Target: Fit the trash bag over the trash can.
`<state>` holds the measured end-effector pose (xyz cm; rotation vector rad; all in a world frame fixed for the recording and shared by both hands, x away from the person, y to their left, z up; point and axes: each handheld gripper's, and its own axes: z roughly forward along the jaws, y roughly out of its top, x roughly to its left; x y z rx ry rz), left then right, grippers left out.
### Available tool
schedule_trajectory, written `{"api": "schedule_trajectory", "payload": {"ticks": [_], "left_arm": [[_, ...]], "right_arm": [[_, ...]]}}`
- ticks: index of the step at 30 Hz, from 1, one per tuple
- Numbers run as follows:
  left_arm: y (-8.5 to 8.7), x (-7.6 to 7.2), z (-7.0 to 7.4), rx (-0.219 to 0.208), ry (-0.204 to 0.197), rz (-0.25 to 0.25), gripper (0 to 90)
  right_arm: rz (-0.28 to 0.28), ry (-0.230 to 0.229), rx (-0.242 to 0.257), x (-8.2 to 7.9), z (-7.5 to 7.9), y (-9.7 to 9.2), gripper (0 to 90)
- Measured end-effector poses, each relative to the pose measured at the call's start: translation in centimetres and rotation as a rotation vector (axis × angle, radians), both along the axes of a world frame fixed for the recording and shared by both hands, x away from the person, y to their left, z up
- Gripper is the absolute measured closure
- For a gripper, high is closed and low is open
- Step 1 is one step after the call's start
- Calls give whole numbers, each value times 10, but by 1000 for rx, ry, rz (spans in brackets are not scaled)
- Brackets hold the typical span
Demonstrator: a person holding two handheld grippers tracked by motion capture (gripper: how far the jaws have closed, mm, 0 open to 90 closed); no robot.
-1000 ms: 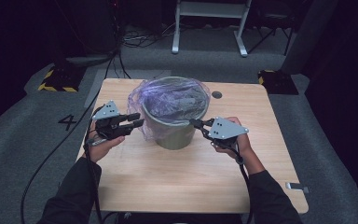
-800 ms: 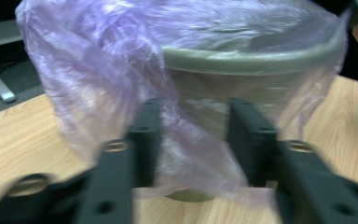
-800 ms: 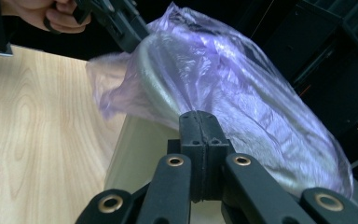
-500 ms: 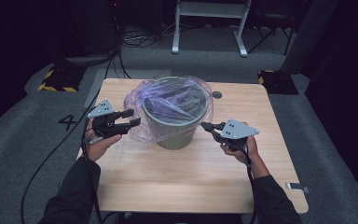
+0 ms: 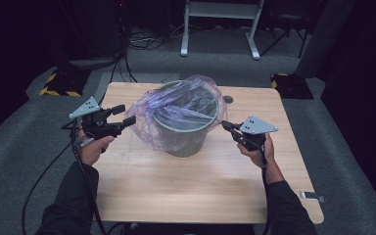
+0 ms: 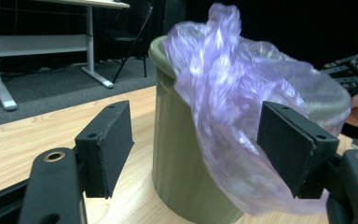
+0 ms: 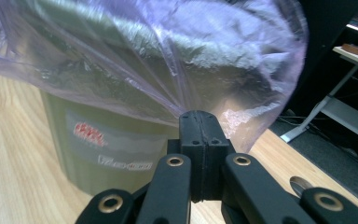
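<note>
The green bin [image 7: 98, 140] is wearing a pale label [image 7: 109, 147] on its side, showing at about 8 o'clock in the right gripper view. A red mark is sitting at the label's top left, and a row of pale letters is running along lower down. Both are looking too blurry to read. Nothing else in these pictures is showing words or numbers clearly.

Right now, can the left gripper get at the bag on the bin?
Probably yes. The left gripper has just been opening its jaws, and the purple bag hangs over the bin right ahead of them. Nothing stands in between, but the pads aren't pressing it yet.
</note>
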<state>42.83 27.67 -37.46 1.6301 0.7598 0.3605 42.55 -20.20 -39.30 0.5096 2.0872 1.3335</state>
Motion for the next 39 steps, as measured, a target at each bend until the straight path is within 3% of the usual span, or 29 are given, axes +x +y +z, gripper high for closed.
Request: {"api": "schedule_trajectory", "payload": {"ticks": [1,2,3,7,12,14,16,19,21,22,26,28,33,39], "left_arm": [[-2,2,3,16,-5,-6,255],[-4,4,6,37,-2,-16,247],[-5,6,9,62,-2,-2,237],[-6,18,16,56,19,21,248],[-10,34,17,59,53,11,314],[-11,42,14,57,65,24,382],[-14,51,10,66,93,27,400],[-16,62,6,53,108,33,462],[-20,69,4,43,118,32,503],[-22,71,3,50,112,34,569],[-36,82,0,83,127,49,638],[-44,85,-1,104,127,48,663],[-57,93,-7,125,146,42,715],[-67,95,-15,115,168,8,766]], "right_arm": [[-7,4,4,0,1,-1,900],[-17,10,16,1,3,-2,750],[-24,21,37,2,5,-3,679],[-48,44,89,2,17,-12,480],[-120,11,115,3,32,-11,377],[-118,43,123,9,34,-7,348],[-114,113,100,22,33,-1,312],[-111,138,64,34,26,3,345],[-81,177,66,39,21,3,422],[-72,175,62,41,19,3,489],[-35,169,75,45,14,7,776],[-23,156,78,47,13,9,875],[-30,143,105,51,10,12,900],[-40,146,89,52,2,14,900]]}}
